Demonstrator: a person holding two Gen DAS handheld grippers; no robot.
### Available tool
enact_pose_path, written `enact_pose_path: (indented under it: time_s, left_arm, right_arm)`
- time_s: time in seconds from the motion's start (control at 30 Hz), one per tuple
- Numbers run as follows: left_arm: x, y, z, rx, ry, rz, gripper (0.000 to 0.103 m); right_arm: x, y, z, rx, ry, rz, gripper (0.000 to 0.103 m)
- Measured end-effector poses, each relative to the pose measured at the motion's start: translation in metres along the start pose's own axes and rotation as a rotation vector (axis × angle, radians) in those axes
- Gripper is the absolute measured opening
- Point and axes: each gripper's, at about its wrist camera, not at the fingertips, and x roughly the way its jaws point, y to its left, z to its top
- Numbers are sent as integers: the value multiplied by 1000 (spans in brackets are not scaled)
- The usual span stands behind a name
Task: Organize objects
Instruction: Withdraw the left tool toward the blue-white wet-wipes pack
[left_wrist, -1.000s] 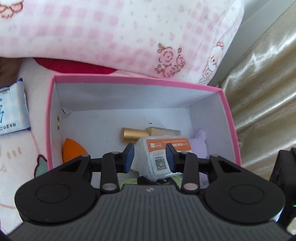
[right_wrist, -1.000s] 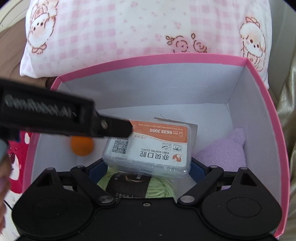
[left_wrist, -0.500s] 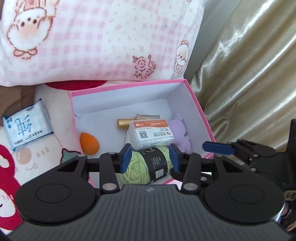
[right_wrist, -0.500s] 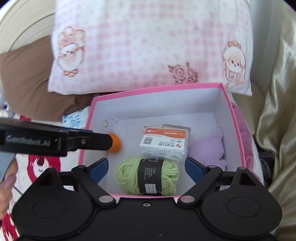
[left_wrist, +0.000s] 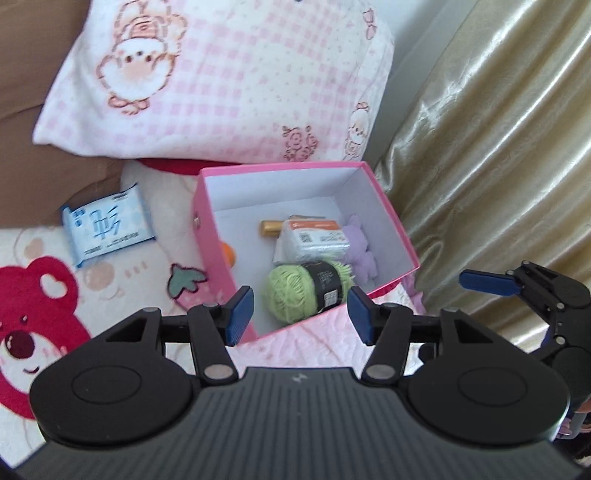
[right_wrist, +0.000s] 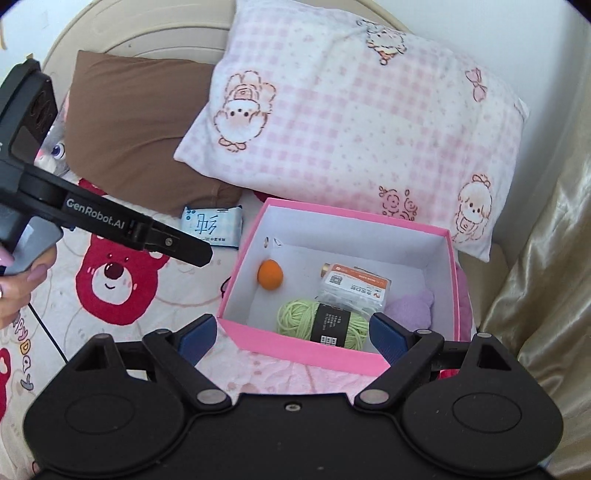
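Note:
An open pink box (left_wrist: 210, 251) (right_wrist: 347, 221) sits on the bed. Inside lie a green yarn ball (left_wrist: 295, 295) (right_wrist: 299, 317), a clear plastic case with an orange label (left_wrist: 314, 240) (right_wrist: 354, 291), a purple plush (left_wrist: 360, 254) (right_wrist: 410, 308), an orange sponge egg (left_wrist: 229, 254) (right_wrist: 270, 274) and a gold tube (left_wrist: 269, 227). My left gripper (left_wrist: 301, 315) hovers above the box's near edge, its jaws opening with nothing between them. My right gripper (right_wrist: 290, 338) is also raised over the near wall, open wide and empty.
A blue tissue pack (left_wrist: 107, 225) (right_wrist: 212, 225) lies left of the box on the bear-print blanket (right_wrist: 118, 280). Behind are a pink checked pillow (right_wrist: 351, 122) and a brown pillow (right_wrist: 136, 122). A gold curtain (left_wrist: 498, 166) hangs on the right. A person's hand (right_wrist: 22, 280) grips the left tool.
Both grippers have risen and drawn back out of the box, so the box looks smaller. The left jaws have spread wider. The clear case stays in the box.

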Motion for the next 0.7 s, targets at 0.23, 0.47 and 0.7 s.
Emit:
enact_pose_path:
  time_s: [0.23,0.47,0.7]
  left_arm:
    - [-9,39,-19,-31,35,47,55]
    - [-8,94,-26,-89,39,112,55]
    - [2,154,-24,-111,-32,212,57]
  right_arm:
    - [13,49,-1,-53,-22,108,92]
    - [54,98,2,-114,-35,166,92]
    - [112,121,9,-59,-108,258,92]
